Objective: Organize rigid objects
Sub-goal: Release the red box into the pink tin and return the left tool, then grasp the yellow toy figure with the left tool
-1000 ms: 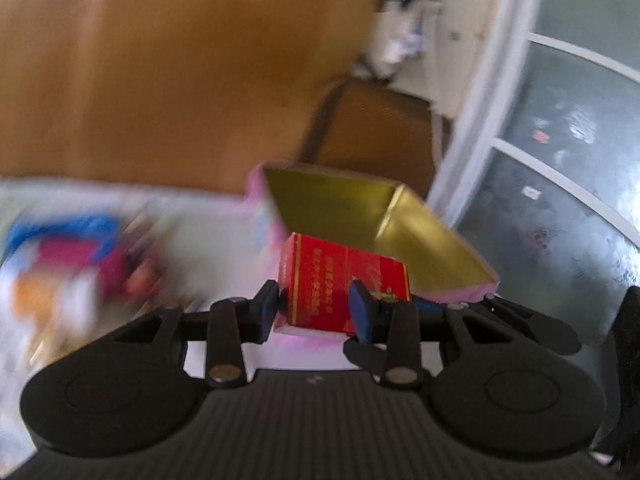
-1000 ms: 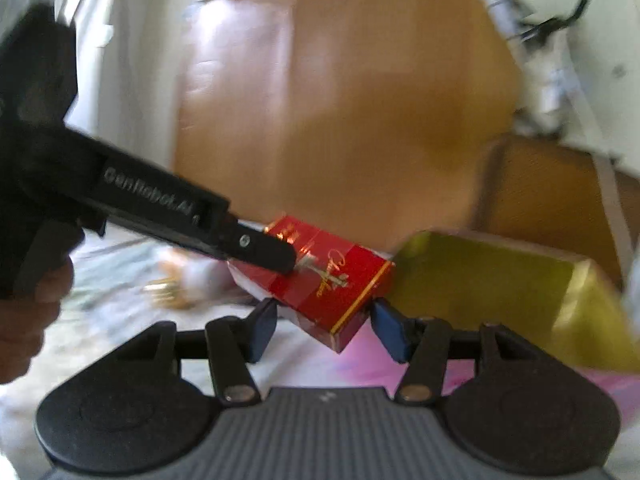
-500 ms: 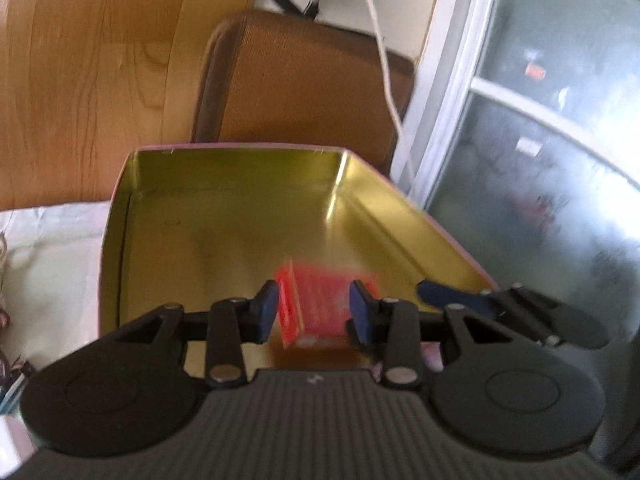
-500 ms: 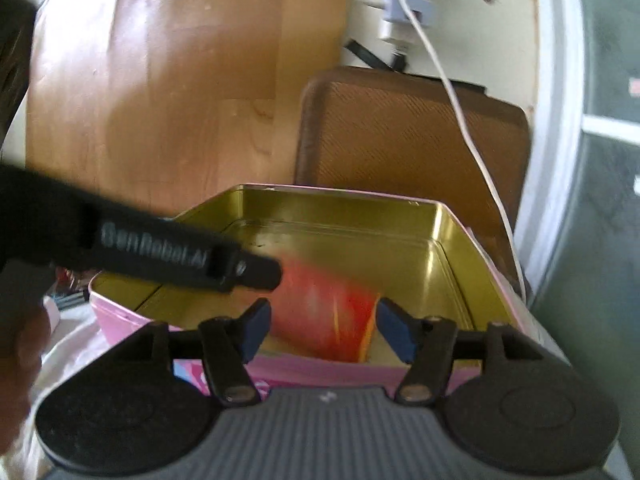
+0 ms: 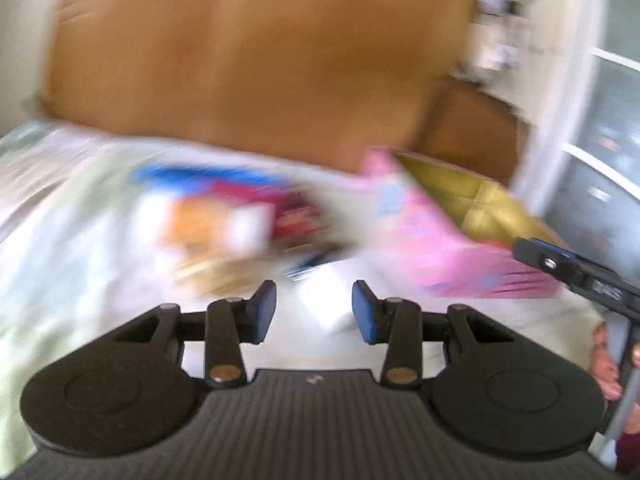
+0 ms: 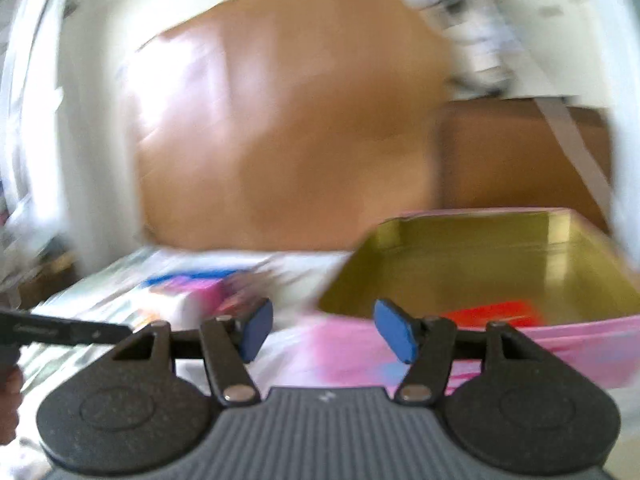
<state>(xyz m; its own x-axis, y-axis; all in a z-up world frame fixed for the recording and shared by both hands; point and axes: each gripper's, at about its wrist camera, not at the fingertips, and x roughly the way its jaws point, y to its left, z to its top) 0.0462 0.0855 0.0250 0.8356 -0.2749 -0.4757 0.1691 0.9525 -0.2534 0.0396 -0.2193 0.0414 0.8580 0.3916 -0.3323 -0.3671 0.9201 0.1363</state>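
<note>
Left hand-held gripper (image 5: pixel 314 312): jaws parted, nothing between the blue pads; they have just opened a little further.
Right hand-held gripper (image 6: pixel 323 330): jaws parted and empty; they have just closed in slightly, with nothing between them.
Red packet (image 6: pixel 494 314): lying flat inside the tin, past the right hand-held gripper's right-hand pad and beyond the tin's near wall, apart from both pads.
Tin (image 6: pixel 400 340): pink outside, gold inside, lid off, ahead and to the right of the right hand-held gripper; in the left wrist view it sits off to the upper right (image 5: pixel 448 256), well clear of the left jaws.
Pile of packages (image 5: pixel 228 220): blue, orange, magenta and white items (too blurred to name) ahead of the left hand-held gripper, to the left of the tin.
Surface (image 5: pixel 72 248): pale patterned cloth under everything.
Background: a brown wooden board (image 6: pixel 288 132) standing behind.
</note>
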